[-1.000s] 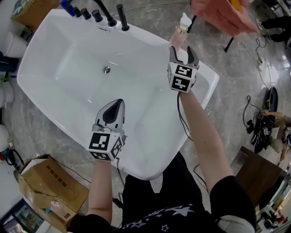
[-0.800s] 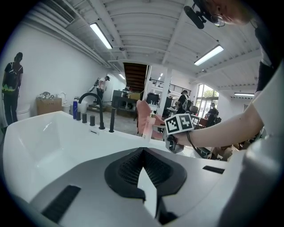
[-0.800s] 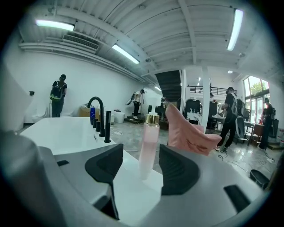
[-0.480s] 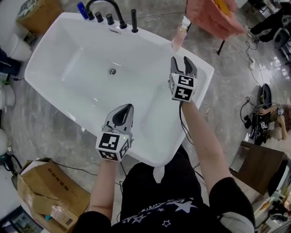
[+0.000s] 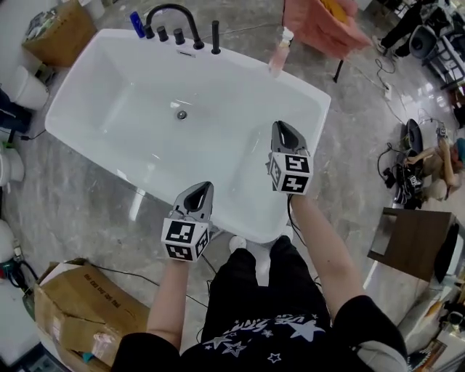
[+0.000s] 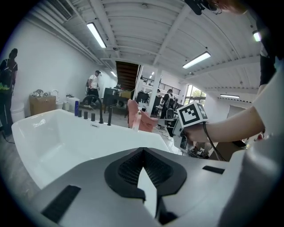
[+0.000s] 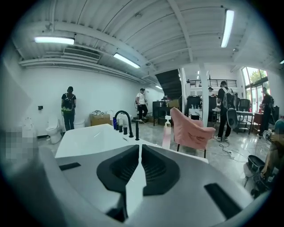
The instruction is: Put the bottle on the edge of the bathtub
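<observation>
Fingers point(image 7: 164, 173) of the right gripper point(image 5: 280, 126) are being closed on nothing, the left gripper's point(image 5: 204, 187) are pressed together, since the pump bottle point(image 5: 277, 58) is already stood on the bathtub point(image 5: 309, 87) rim at one o'clock.

1. 1 white bathtub point(image 5: 87, 109), with 1 drain point(image 5: 182, 115).
2. 1 pink pump bottle point(image 5: 277, 57).
3. 1 blue bottle point(image 5: 136, 22).
4. Black tub fittings: 1 arched spout point(image 5: 171, 9), 3 knobs point(image 5: 163, 34), 1 upright hand-shower stick point(image 5: 216, 36).
5. 1 pink chair point(image 5: 320, 25).
6. 2 cardboard boxes point(image 5: 80, 309).
7. 1 toilet point(image 7: 53, 128).
8. 2 tools: left tool point(image 5: 200, 195) and right tool point(image 5: 284, 132). The right one's jaws are closing with nothing between them.
</observation>
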